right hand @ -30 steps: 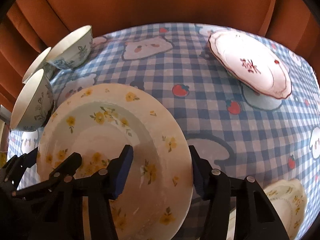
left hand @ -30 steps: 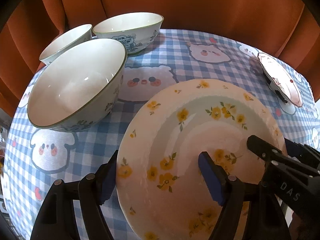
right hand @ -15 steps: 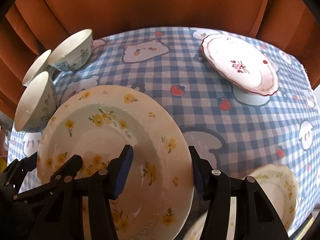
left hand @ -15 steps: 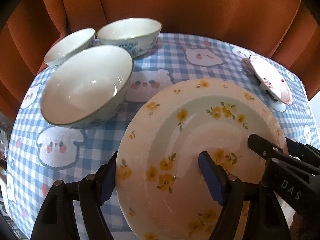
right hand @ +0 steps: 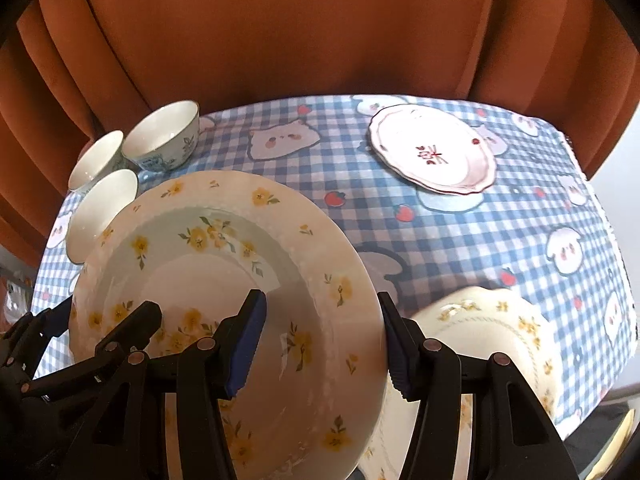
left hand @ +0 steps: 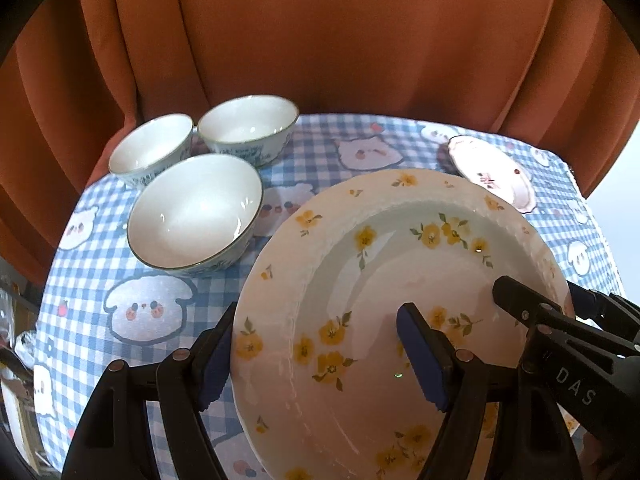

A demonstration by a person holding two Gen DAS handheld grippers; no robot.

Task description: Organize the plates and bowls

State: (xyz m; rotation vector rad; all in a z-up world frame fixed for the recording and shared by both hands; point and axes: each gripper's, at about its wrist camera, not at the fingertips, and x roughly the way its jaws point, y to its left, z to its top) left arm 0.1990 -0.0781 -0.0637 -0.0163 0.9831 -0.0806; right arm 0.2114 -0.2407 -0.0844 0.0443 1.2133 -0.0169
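Both fisheye views are evenly and softly lit, with bright white daylight blowing out the far right edge beyond the orange curtain (left hand: 320,40). Soft glare streaks the glazed yellow-flowered plate (left hand: 400,280) and the nearest white bowl (left hand: 196,216), and dim shadows fall on the checked tablecloth (right hand: 460,248) beneath the dishes. Straight lines bow strongly toward the black, vignetted corners; the second flowered plate (right hand: 500,320) at lower right in the right wrist view is smeared with blur.
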